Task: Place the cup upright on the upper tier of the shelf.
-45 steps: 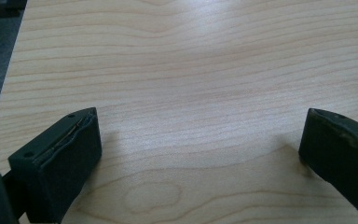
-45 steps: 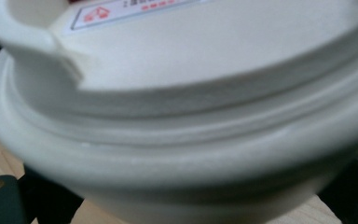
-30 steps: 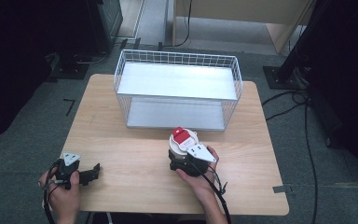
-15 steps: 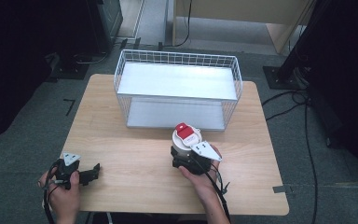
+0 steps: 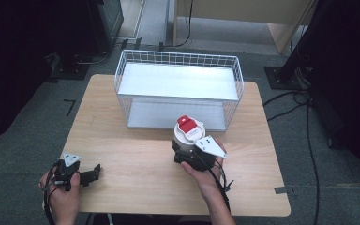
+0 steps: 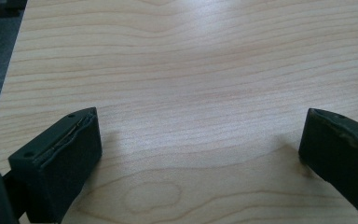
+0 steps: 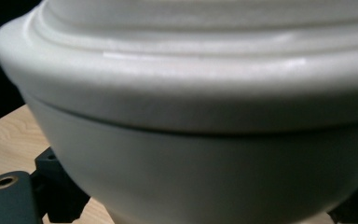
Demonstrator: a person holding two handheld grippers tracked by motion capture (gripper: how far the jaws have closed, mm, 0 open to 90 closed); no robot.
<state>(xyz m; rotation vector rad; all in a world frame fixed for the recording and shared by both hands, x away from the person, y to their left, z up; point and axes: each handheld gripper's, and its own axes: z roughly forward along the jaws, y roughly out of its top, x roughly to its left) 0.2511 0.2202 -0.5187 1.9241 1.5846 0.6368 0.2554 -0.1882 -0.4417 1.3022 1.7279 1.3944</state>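
Note:
A white round container with a red top (image 5: 189,129) is held above the table's middle-front, in front of the wire basket (image 5: 178,89). My right gripper (image 5: 187,150) is shut on it from the near side. In the right gripper view the container's white ribbed body (image 7: 200,107) looms very close, with the black jaws at its lower corners. My left gripper (image 5: 93,174) rests low at the table's front left corner, open. In the left gripper view its two black fingers (image 6: 60,158) stand wide apart over bare wood with nothing between them.
The white wire basket with a pale floor stands at the back middle of the wooden table (image 5: 136,164). Black stands and cables (image 5: 304,98) lie on the grey floor to the right. A strip of tape (image 5: 282,190) sits at the table's front right edge.
My right gripper has carried the white container a little to the right and away from me, toward the basket. The left gripper has stayed put.

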